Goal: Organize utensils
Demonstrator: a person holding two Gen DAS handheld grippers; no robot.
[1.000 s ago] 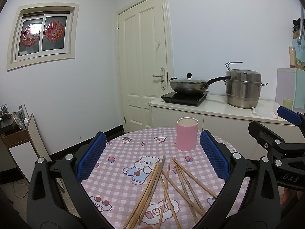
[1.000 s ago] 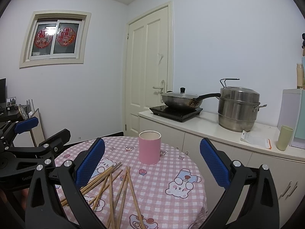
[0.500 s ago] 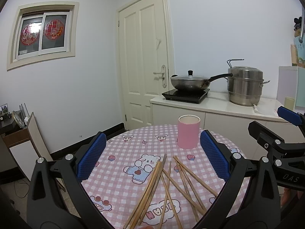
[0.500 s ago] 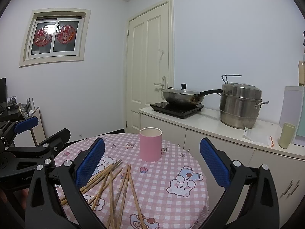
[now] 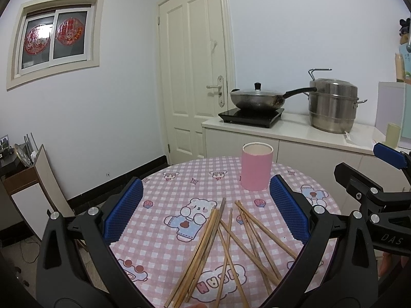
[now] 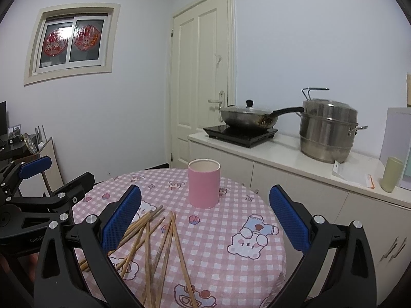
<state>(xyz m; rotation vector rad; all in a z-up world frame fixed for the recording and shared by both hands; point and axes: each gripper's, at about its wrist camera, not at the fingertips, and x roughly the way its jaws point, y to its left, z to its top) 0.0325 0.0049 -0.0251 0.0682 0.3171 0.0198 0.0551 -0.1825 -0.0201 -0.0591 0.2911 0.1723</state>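
Several wooden chopsticks (image 5: pixel 226 243) lie scattered on a round table with a pink checked cloth (image 5: pixel 164 233). An empty pink cup (image 5: pixel 257 170) stands upright beyond them. My left gripper (image 5: pixel 205 205) is open and empty, above the chopsticks. In the right wrist view the chopsticks (image 6: pixel 159 241) lie lower left and the pink cup (image 6: pixel 204 182) stands at centre. My right gripper (image 6: pixel 205 213) is open and empty, over the table (image 6: pixel 231 256) to the right of the chopsticks. Each gripper shows at the edge of the other's view.
A counter (image 6: pixel 282 154) behind the table holds a hob with a lidded wok (image 6: pixel 246 118), a steel steamer pot (image 6: pixel 327 131) and a green cup (image 6: pixel 391 170). A door (image 5: pixel 195 77) is behind. A low cabinet (image 5: pixel 28 187) stands at the left.
Both views have tilted down slightly, so the cup and counter sit a little lower in frame. Both grippers stay open. The chopsticks and cup have not moved.
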